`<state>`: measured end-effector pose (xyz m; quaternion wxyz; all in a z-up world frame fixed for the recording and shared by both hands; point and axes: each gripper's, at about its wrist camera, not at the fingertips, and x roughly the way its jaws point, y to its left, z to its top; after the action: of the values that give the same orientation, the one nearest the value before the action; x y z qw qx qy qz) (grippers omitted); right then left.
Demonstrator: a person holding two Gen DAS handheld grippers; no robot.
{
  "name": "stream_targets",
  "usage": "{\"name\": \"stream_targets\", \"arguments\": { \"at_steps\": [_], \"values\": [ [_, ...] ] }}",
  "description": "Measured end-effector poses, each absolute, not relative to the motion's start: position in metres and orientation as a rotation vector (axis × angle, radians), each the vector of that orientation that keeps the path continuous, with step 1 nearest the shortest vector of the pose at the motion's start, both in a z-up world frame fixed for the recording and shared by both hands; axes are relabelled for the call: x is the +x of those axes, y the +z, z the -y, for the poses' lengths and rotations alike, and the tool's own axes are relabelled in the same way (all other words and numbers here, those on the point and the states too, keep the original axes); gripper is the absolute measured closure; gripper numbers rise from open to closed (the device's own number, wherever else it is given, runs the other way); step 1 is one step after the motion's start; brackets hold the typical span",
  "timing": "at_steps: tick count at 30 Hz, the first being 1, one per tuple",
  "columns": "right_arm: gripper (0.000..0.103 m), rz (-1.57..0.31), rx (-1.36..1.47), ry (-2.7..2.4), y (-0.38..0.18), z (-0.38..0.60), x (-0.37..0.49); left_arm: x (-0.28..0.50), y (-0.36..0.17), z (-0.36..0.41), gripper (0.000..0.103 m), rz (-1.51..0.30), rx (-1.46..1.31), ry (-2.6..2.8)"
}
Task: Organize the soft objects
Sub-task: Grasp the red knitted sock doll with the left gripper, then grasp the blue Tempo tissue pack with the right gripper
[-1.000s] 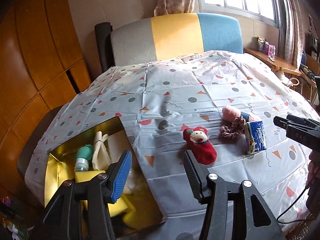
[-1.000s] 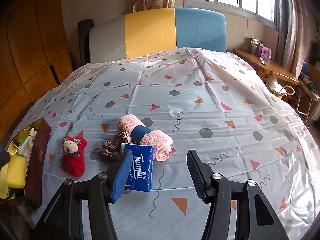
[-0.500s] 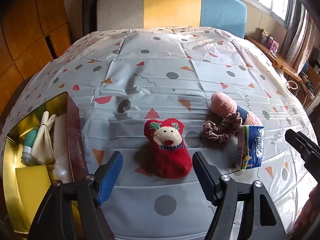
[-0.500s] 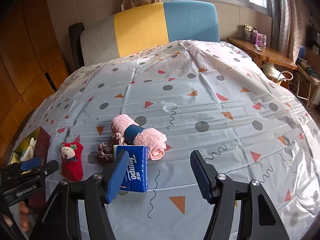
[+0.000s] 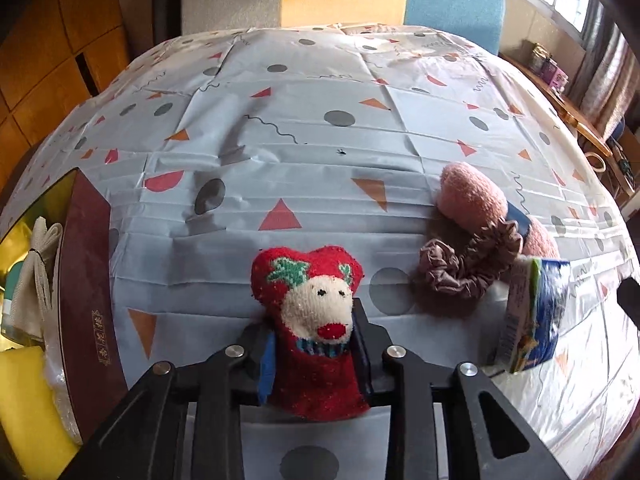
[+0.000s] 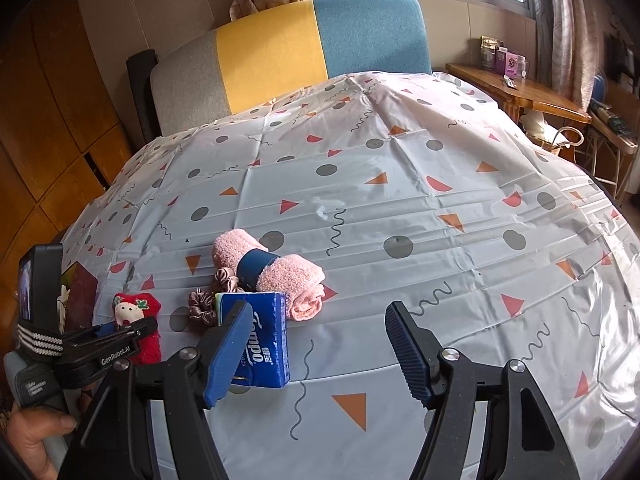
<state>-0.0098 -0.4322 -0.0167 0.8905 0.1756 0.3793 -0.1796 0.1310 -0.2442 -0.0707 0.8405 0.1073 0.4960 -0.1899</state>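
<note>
My left gripper (image 5: 314,356) is shut on the red reindeer sock (image 5: 310,308), which lies on the patterned tablecloth; the sock (image 6: 138,312) and the left gripper (image 6: 116,330) also show at the left of the right wrist view. To the sock's right lie a brown scrunchie (image 5: 468,268), a rolled pink towel (image 5: 476,200) with a blue band, and a blue Tempo tissue pack (image 5: 532,316). My right gripper (image 6: 320,356) is open and empty, just right of the tissue pack (image 6: 260,344), in front of the towel (image 6: 280,276) and scrunchie (image 6: 202,306).
A gold-lined box (image 5: 84,300) with a dark red wall stands at the left, holding a yellow sponge (image 5: 24,412), a cream cloth (image 5: 38,268) and other items. A grey-yellow-blue headboard (image 6: 300,48) is at the back. A wooden side table (image 6: 516,88) stands far right.
My left gripper has moved forward onto the red sock and shut on it. My right gripper has stayed open near the tissue pack, shifting only a little.
</note>
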Motion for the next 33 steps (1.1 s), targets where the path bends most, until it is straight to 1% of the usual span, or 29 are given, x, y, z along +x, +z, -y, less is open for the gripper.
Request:
{"name": "stream_targets", "arguments": {
  "at_steps": [6,13,20,27,33],
  "values": [
    [0.033,-0.814,0.344,-0.321,-0.026,0.419,-0.002,0.082,-0.064,0.230,0.076,-1.017,0.271,-0.485],
    [0.024,-0.825,0.304,-0.269,-0.038,0.402,0.006,0.040,-0.073,0.213,0.076,-0.983,0.333,-0.523],
    [0.017,-0.853,0.268,-0.245,-0.056,0.392,0.022,0.036,-0.081,0.216,0.073,-0.925,0.373,-0.518],
    [0.016,-0.896,0.238,-0.242,-0.073,0.388,0.035,0.039,-0.083,0.212,0.069,-0.940,0.326,-0.511],
    [0.015,-0.898,0.241,-0.253,-0.078,0.389,0.038,0.037,-0.084,0.212,0.069,-0.925,0.318,-0.504]
  ]
}}
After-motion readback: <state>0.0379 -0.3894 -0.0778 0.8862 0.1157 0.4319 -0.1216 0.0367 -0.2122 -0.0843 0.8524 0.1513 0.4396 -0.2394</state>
